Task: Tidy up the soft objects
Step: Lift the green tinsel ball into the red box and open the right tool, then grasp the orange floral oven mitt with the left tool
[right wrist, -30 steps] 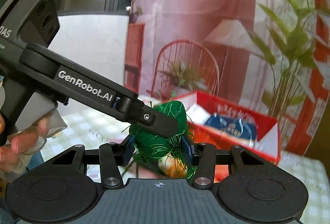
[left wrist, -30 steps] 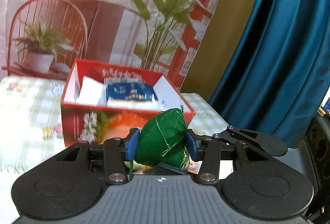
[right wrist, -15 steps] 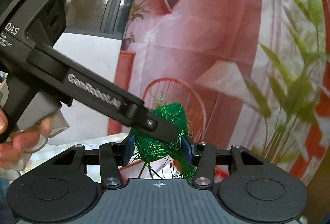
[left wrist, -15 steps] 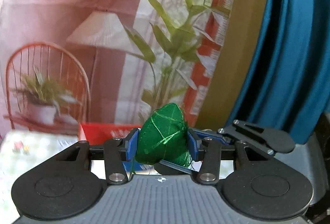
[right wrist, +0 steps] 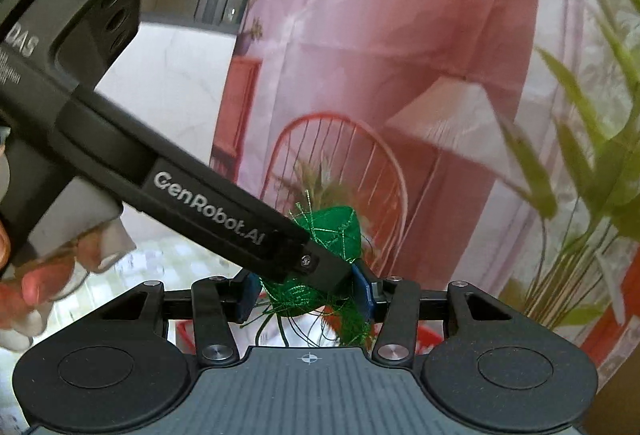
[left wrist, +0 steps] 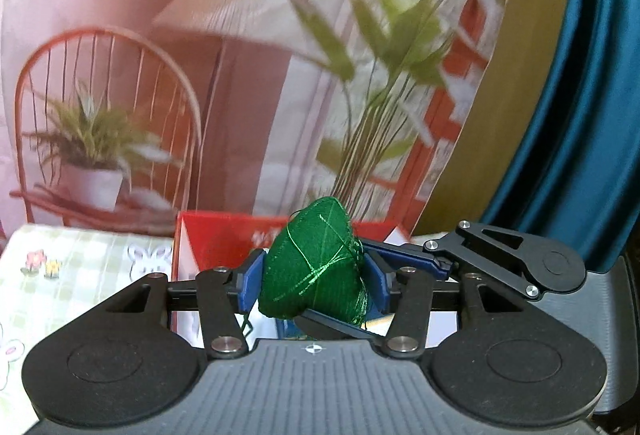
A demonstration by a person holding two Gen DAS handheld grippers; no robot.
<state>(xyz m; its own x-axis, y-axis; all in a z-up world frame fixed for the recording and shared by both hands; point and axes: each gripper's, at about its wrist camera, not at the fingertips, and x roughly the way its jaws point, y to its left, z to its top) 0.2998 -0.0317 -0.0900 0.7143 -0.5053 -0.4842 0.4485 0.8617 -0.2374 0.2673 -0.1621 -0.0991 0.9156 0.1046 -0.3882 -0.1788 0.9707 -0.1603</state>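
Much of the red box [left wrist: 224,235] is hidden behind the green pouch [left wrist: 316,259] and the left tool [left wrist: 314,281]; its contents cannot be made out. The pouch, a cone-like bundle of green fabric wound with shiny thread, is held above the box between the blue pads of both tools. The left tool's jaws have just been opening, yet its pads are seen against the pouch. The right tool [right wrist: 306,293] is clamped on the frayed lower part, partly covered by the left tool's black finger. A checked cloth covers the surface [left wrist: 80,275].
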